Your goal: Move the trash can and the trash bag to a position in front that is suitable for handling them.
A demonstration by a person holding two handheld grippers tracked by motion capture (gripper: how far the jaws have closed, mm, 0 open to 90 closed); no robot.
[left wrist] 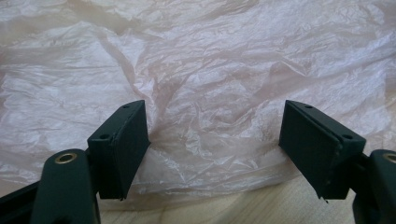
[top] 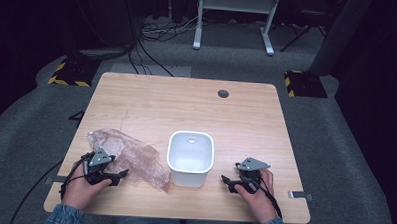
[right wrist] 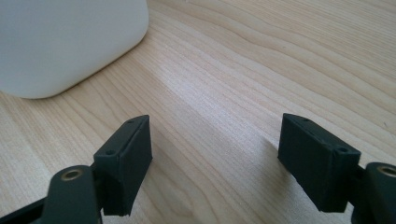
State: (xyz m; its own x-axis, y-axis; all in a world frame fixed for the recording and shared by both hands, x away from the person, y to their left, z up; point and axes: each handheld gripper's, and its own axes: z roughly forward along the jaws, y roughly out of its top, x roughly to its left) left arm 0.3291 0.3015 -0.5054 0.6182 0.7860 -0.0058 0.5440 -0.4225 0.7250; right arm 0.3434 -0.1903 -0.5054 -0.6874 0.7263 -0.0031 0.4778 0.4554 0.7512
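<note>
A crumpled, thin pinkish plastic bag point(top: 127, 154) lies on the wooden table point(top: 186, 106) at the front left. Just right of it stands a white, empty square bin point(top: 190, 157). My left gripper point(top: 123, 175) rests at the bag's near edge, pointing right; its jaws stand wide apart over the bag point(left wrist: 215, 79), with the film lying flat beneath them. My right gripper point(top: 227, 182) lies on the table right of the bin, pointing left at it. Its jaws are spread with bare wood between them, and the bin's wall point(right wrist: 65, 42) is ahead at the left.
A round cable hole point(top: 223, 94) sits near the table's far edge. Beyond the table are grey carpet, cables, yellow-black striped bases point(top: 67, 75) and a white frame's legs point(top: 234, 23). Bare wood spreads across the far half of the table.
</note>
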